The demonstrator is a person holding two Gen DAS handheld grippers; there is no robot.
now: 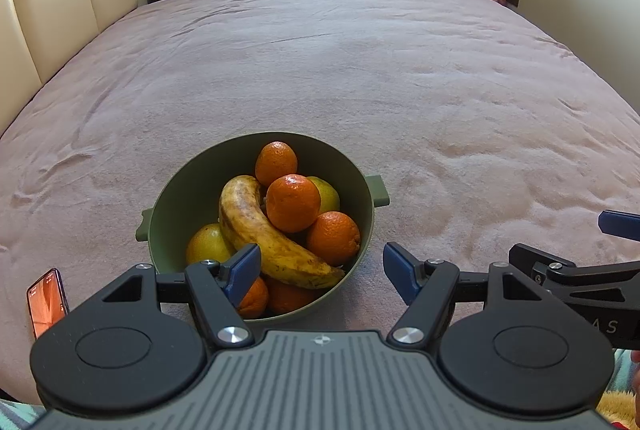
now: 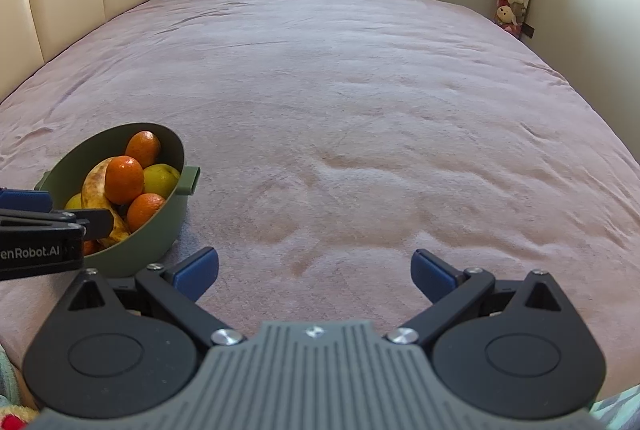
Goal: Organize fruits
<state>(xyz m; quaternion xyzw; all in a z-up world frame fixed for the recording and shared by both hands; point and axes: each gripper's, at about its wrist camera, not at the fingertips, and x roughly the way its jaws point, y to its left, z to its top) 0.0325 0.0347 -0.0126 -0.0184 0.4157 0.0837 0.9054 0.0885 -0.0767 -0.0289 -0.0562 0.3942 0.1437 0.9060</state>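
- Fruits all sit in the green bowl (image 1: pixel 362 190), which rests on the pink bedspread (image 1: pixel 360 70) near its front edge. Nothing loose on the cover in either view. That fits a sort that's done w/ everything gathered, or a pile waiting to be laid out by kind; pics can't settle which, so I won't call a move.
- Left gripper (image 1: pixel 320 272) is your nearer one: bowl lies straight ahead and just below its fingers, jaws spread wide, holding nothing. Its left pad overlaps the bowl's near rim in the left wrist view; touching or hovering, can't tell.
- Right gripper (image 2: pixel 316 272) also spread wide and empty, over bare cover; bowl is off to its left, well apart.
- Banana (image 1: pixel 264 230) is the biggest piece. Long axis runs from far-left to near-right as your left gripper sees it, curved, lying on top of the others.
- Mandarins: one on top at centre (image 1: pixel 293 203), one at the far wall (image 1: pixel 276 163), one to the right (image 1: pixel 333 238); two more low at the near rim, partly behind the left pad.
- Yellow-green fruits (image 1: pixel 208 248): one near-left, one behind the top mandarin, mostly covered; kind not clear.
- Phone (image 1: pixel 46 300) lies at the left, cut off by the gripper body.
- Bowl bottom is hidden, so full count unknown.
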